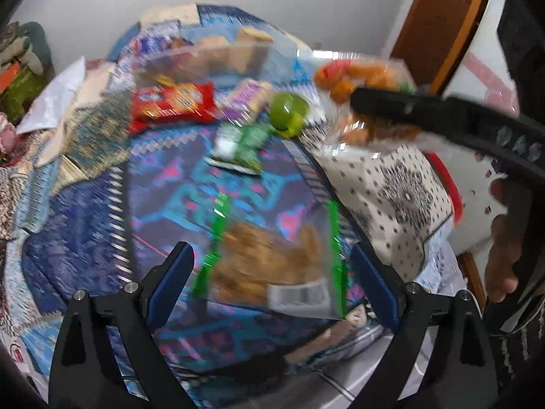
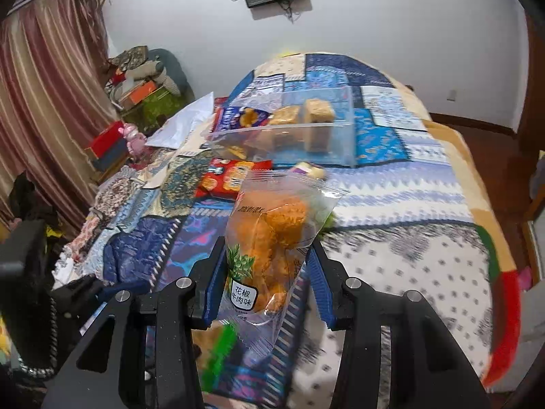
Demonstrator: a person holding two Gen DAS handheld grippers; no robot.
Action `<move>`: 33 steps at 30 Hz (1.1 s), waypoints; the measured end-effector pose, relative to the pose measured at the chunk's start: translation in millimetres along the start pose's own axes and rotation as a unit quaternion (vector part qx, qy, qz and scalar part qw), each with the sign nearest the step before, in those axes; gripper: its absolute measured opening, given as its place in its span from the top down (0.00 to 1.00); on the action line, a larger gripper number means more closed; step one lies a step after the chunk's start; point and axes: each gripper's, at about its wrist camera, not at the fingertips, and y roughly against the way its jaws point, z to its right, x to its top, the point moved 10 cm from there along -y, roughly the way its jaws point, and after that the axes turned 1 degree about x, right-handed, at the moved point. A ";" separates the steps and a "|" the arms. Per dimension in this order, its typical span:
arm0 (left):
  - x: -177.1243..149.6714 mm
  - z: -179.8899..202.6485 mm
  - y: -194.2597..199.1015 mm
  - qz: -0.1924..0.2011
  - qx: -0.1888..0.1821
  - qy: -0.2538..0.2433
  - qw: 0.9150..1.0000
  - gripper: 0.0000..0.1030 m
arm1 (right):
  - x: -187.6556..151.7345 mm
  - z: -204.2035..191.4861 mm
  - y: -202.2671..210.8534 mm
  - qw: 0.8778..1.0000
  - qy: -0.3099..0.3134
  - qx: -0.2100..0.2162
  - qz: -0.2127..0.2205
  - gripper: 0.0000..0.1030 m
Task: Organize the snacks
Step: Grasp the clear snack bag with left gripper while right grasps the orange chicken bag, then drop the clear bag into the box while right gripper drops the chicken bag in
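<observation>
Left wrist view, blurred: the left tool (image 1: 272, 283) gapes wide around a clear green-edged snack bag (image 1: 272, 272) lying on the patchwork bed quilt (image 1: 75, 231); other packets lie loose further off.

Right wrist view: the right tool (image 2: 265, 272) grips a clear bag of orange snacks (image 2: 272, 235), while the far clear plastic box (image 2: 327, 143) holds few, so sorting seems mostly undone.
</observation>
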 end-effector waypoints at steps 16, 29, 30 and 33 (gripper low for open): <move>13.0 -39.1 -23.3 0.013 0.020 0.058 0.998 0.39 | -8.5 22.2 13.2 1.000 -0.024 0.007 0.008 0.59; 92.0 -73.4 27.8 0.095 0.017 0.078 0.992 0.42 | 30.9 11.2 -7.1 1.000 -0.007 0.017 0.020 0.59; 103.4 -76.9 32.6 0.103 0.018 0.077 0.991 0.42 | 36.3 10.7 -9.2 1.000 -0.006 0.018 0.022 0.59; 133.8 -85.4 40.6 0.124 0.029 0.072 0.989 0.42 | 54.2 11.1 -15.8 0.999 0.000 0.014 0.029 0.59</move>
